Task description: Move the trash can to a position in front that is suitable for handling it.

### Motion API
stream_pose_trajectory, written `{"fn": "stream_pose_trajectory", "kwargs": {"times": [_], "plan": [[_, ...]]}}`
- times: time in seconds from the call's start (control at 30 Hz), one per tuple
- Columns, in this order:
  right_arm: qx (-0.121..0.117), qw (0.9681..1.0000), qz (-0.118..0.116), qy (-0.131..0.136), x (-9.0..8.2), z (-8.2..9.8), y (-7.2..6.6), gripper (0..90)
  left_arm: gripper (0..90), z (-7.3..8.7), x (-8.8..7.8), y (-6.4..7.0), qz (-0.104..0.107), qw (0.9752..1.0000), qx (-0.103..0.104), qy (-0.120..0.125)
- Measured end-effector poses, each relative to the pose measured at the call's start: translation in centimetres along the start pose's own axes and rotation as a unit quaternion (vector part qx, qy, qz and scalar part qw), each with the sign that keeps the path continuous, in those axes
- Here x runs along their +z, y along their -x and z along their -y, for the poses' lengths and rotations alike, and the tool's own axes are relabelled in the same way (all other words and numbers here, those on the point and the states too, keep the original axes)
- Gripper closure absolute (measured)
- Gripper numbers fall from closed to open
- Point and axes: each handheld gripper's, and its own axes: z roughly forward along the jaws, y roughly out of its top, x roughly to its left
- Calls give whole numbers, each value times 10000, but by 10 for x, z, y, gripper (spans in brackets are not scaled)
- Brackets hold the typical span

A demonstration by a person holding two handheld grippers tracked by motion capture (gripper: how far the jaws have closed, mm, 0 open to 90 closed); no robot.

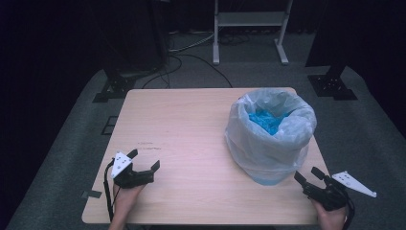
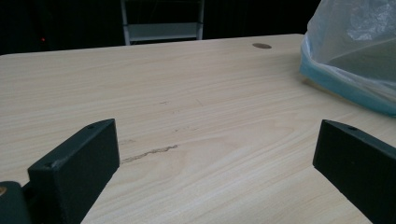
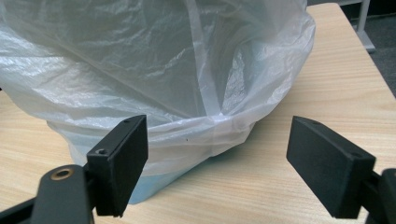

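Now both grippers rest near the lined bin.
Left gripper [image 1: 144,160] spread, empty, on the table [image 1: 191,124]; right gripper [image 1: 308,175] spread, just beside the bin [image 1: 270,136].

Each hand holds a black tool. The left gripper [image 1: 143,160] and the right gripper [image 1: 308,175] each have two flat black blocks with small screw holes, a pale three-cornered plate with dots, and a black cable.
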Motion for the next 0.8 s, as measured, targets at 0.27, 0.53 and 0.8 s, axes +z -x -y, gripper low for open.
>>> {"fn": "stream_pose_trajectory", "kwargs": {"times": [0.27, 0.53, 0.8], "plan": [[26, 10000, 58, -42, 2, -1, 0, 193, 0, 0, 0, 0, 5, 10000, 13, 24], [-35, 9998, 176, -132, 9, -4, 4, 189, 0, 1, -2, -2, 59, 10000, -41, 53], [130, 9989, 412, -203, 22, -20, 37, 185, 0, 1, -1, -2, 70, 9999, -86, 52]]}}
